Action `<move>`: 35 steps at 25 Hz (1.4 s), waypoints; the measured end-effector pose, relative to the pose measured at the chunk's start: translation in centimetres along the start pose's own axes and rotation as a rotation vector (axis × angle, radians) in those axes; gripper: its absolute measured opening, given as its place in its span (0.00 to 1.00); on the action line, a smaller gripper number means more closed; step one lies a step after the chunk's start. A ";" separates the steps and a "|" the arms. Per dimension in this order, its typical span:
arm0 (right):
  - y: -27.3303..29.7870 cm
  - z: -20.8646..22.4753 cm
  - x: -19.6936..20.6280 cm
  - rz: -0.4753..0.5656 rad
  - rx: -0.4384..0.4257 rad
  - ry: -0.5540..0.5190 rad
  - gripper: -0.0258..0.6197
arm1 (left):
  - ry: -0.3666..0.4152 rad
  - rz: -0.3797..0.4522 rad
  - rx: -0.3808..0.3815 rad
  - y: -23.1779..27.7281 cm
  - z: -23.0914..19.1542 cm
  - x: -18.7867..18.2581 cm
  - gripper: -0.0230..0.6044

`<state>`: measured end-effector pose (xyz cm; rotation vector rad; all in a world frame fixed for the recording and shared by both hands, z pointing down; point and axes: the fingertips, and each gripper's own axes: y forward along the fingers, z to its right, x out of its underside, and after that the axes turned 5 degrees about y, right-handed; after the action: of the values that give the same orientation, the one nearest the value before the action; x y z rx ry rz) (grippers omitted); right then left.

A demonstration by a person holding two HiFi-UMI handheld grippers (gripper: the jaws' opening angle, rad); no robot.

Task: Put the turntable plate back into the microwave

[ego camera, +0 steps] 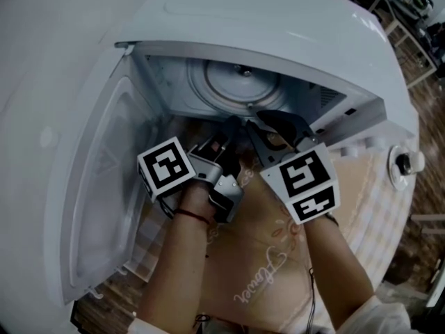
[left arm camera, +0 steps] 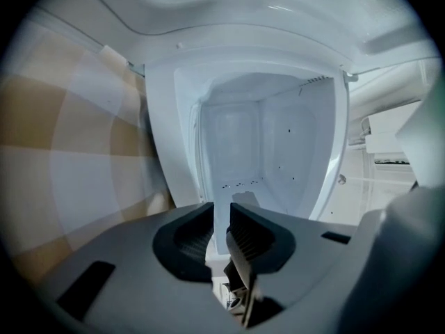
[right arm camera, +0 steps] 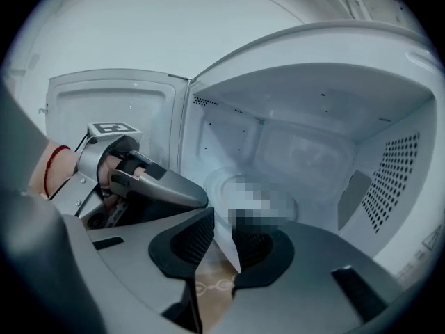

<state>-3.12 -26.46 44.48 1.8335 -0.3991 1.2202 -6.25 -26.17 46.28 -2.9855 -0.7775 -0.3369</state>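
Turntable plate (right arm camera: 247,181) lies on the microwave (ego camera: 278,19) floor, just beyond the right gripper (right arm camera: 222,223)'s open jaws; left gripper (left arm camera: 221,218)'s jaws open, empty.

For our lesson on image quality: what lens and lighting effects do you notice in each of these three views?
Head view: the wide lens bows the microwave; the picture's edges go dim. Left gripper view: black round vignette, tablecloth curved and soft. Right gripper view: same round vignette, a mosaic patch over part of the turntable plate, cavity evenly lit.

One microwave (ego camera: 278,19), one turntable plate (ego camera: 233,82), two hand-held grippers (left arm camera: 221,232) (right arm camera: 222,239), one patterned tablecloth (ego camera: 257,256).
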 end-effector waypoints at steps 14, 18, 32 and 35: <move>-4.6 -1.2 -2.5 0.192 -0.048 0.197 0.14 | 0.298 -0.005 0.107 -1.7 6.1 1.7 0.04; -6.8 -1.4 -4.3 0.266 -0.045 0.226 0.13 | 0.451 0.006 0.186 -2.3 9.6 2.0 0.04; -14.7 -4.0 -8.4 0.406 -0.074 0.282 0.10 | 0.675 0.012 0.219 -6.8 16.6 4.8 0.04; -16.6 -5.1 -9.1 0.423 -0.081 0.287 0.10 | 0.703 0.001 0.221 -8.1 18.1 5.7 0.04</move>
<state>0.68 -14.70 29.30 1.5168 -0.6844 1.7017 -1.70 -14.69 29.76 -2.3880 -0.6640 -1.1267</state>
